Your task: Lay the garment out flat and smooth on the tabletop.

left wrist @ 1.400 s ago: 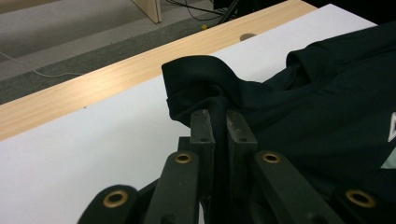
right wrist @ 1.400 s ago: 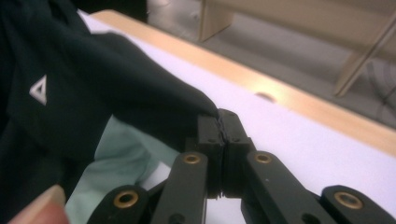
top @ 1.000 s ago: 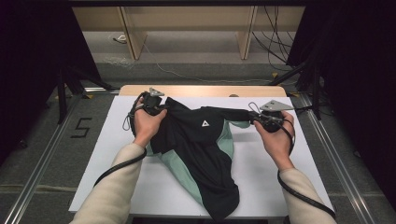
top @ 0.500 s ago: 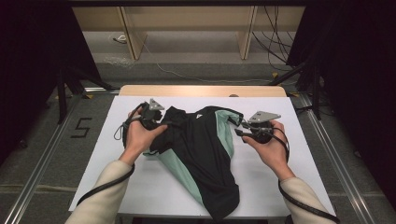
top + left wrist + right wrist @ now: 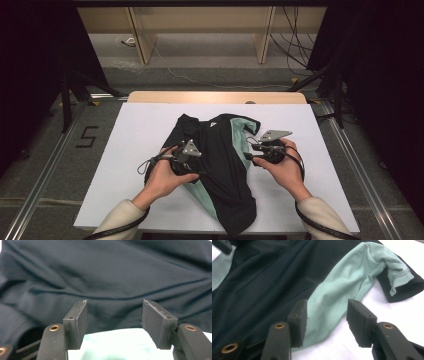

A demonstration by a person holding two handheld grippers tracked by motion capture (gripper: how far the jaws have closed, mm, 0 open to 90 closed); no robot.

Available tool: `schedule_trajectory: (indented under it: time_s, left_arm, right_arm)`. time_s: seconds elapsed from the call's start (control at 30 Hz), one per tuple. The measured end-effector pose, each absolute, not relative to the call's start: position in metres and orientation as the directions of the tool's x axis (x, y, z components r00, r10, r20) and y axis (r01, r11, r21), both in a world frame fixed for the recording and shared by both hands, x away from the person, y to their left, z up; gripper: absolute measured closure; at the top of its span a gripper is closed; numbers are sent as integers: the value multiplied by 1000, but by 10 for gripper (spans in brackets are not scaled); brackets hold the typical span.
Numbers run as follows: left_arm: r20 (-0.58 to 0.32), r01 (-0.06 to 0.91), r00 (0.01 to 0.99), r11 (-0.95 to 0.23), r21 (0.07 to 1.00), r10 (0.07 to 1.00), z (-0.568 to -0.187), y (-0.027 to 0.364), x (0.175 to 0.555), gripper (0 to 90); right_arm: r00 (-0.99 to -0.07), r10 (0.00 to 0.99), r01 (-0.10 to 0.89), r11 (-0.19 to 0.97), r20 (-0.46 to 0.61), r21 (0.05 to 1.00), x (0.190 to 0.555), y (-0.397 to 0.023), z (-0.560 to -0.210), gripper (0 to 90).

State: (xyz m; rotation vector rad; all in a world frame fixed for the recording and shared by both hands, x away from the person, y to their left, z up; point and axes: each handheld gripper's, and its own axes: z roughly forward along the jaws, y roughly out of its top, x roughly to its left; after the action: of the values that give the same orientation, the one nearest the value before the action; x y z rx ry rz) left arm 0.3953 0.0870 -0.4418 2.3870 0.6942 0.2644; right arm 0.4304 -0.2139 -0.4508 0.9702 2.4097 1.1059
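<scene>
Left gripper (image 5: 192, 165) over the shirt's left edge, jaws just been opening, nothing between them, released. Right gripper (image 5: 256, 154) beside the mint side panel, jaws likewise just opened, not pinching cloth. Black-and-mint shirt (image 5: 220, 165) lies crumpled mid white table (image 5: 125, 150), collar at the far end.

A: What colours is the T-shirt (image 5: 220, 165)?
B: Black down the middle, mint-green side panels and sleeve, with a small white triangle logo (image 5: 212, 124) near the collar.
A: And under the T-shirt?
B: A white table (image 5: 125, 150) with a pale wood far edge. The grippers' jaws are black.
</scene>
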Motion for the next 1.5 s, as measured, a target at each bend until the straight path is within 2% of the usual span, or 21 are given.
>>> schedule_trajectory:
  time_s: [0.43, 0.63, 0.77, 0.8, 0.9, 1.0, 1.03, 1.13, 1.17, 1.23, 1.37, 1.5]
  left_arm:
    - [3, 395, 868, -695, 601, 496, -456, 68, 386, 357]
    - [7, 416, 843, -659, 626, 539, -450, 77, 397, 370]
    - [4, 468, 780, -588, 660, 626, -441, 90, 425, 385]
    - [-11, 499, 744, -545, 674, 668, -438, 95, 444, 389]
    - [-23, 538, 694, -496, 682, 720, -435, 99, 472, 389]
    - [42, 585, 603, -478, 655, 796, -434, 104, 523, 410]
    - [42, 585, 603, -478, 655, 796, -434, 104, 523, 411]
    - [48, 625, 552, -451, 637, 832, -440, 104, 559, 408]
    - [78, 631, 545, -470, 618, 835, -446, 101, 573, 396]
    - [68, 638, 534, -454, 622, 843, -453, 99, 585, 370]
    - [42, 658, 523, -434, 615, 852, -460, 97, 600, 306]
    - [40, 639, 564, -467, 612, 824, -470, 91, 608, 272]
  right_arm:
    - [-726, 683, 488, 427, 82, 761, 428, -208, -460, 490]
    - [-734, 674, 485, 435, 82, 759, 428, -205, -460, 490]
    - [-718, 691, 483, 411, 81, 773, 437, -207, -454, 490]
    - [-706, 703, 481, 386, 87, 787, 439, -208, -451, 491]
    - [-704, 705, 481, 384, 86, 788, 439, -210, -450, 492]
    - [-700, 709, 484, 383, 86, 787, 438, -213, -451, 496]
    - [-700, 709, 486, 384, 87, 785, 438, -213, -451, 497]
    - [-701, 708, 487, 385, 88, 784, 437, -214, -451, 497]
    - [-706, 704, 481, 388, 84, 786, 436, -215, -451, 497]
    - [-708, 701, 476, 392, 80, 787, 436, -216, -451, 497]
    - [-710, 700, 477, 388, 85, 789, 436, -216, -451, 497]
    - [-713, 696, 476, 391, 86, 788, 437, -216, -452, 498]
